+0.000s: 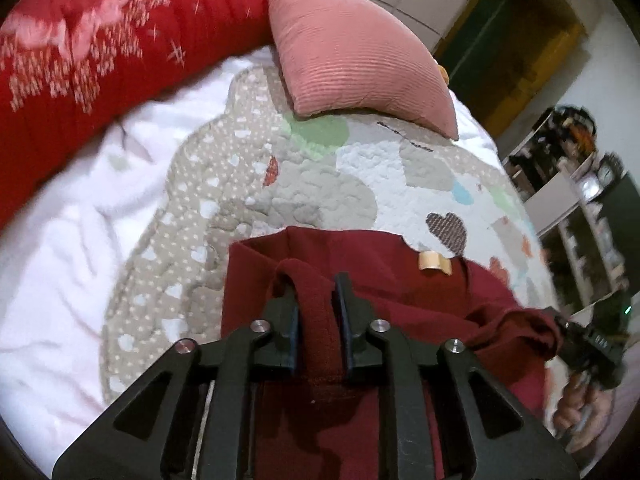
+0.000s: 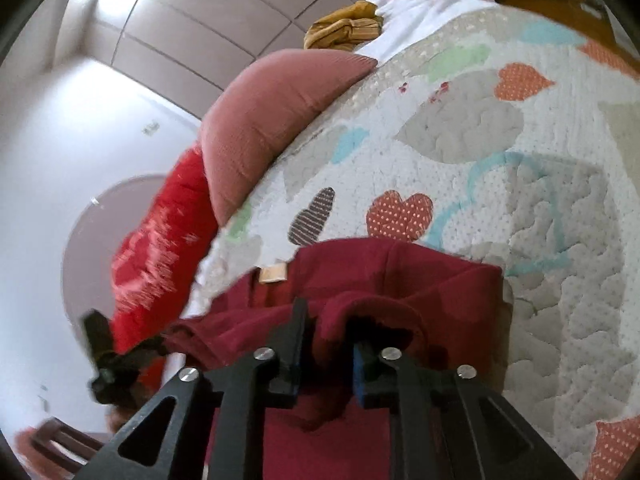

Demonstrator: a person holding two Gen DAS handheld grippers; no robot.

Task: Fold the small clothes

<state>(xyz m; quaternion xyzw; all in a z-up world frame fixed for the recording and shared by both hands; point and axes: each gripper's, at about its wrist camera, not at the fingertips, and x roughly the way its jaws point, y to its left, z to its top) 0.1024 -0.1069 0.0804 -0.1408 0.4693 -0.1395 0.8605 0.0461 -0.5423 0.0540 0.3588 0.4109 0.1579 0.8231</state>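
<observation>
A dark red garment point(image 1: 360, 264) with a tan neck label point(image 1: 434, 261) lies on a heart-patterned quilt point(image 1: 360, 184). In the left wrist view a fold of its edge runs between the slightly parted fingers of my left gripper point(image 1: 316, 284) and drapes over the left fingertip. It looks loose rather than pinched. At the right of that view, the other gripper point(image 1: 588, 344) has the garment's far corner at its tips. In the right wrist view the garment point(image 2: 400, 272) bulges between the parted fingers of my right gripper point(image 2: 330, 320) and hangs over the right one. The label point(image 2: 273, 273) shows behind.
A pink ribbed pillow point(image 1: 352, 52) and a red patterned blanket point(image 1: 80, 60) lie at the head of the bed, with white sheet point(image 1: 60, 260) to the left. A mustard garment point(image 2: 344, 28) sits past the pillow. Cluttered shelves point(image 1: 580, 184) stand beyond the quilt's right edge.
</observation>
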